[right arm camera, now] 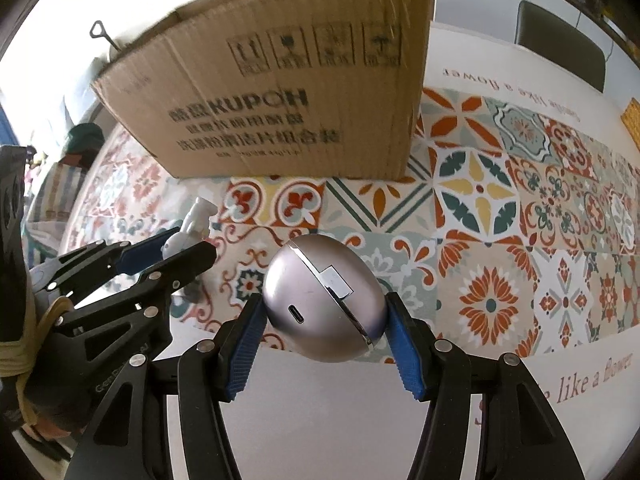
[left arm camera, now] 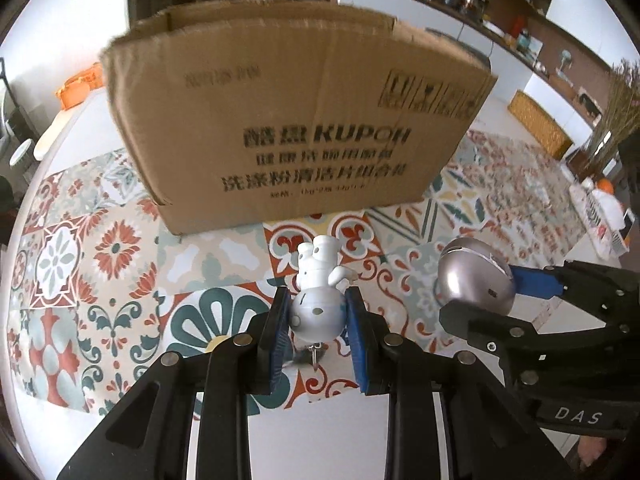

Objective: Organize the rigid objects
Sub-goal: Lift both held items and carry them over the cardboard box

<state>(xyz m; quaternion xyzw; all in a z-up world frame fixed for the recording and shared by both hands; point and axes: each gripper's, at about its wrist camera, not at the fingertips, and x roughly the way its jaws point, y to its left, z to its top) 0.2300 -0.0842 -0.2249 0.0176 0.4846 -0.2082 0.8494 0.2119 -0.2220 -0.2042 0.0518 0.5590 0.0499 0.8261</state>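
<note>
Figurine (left arm camera: 318, 300) clamped in L gripper (left arm camera: 318, 308) | R gripper (right arm camera: 324, 320) clamps egg case (right arm camera: 324, 298) | box (left arm camera: 296, 120) print blurred

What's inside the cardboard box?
Cannot tell. Both views show only the outer front wall of the box and its top flaps; the interior is hidden behind that wall. A thin metal handle sticks up at the box's left edge, behind it or inside.

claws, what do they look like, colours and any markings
Both claws, left and right, are black linkage frames with silver rivets and ribbed blue pads on the fingers. White letters "DAS" mark the right frame in the left view. Tan cord wraps the left one's base.
</note>
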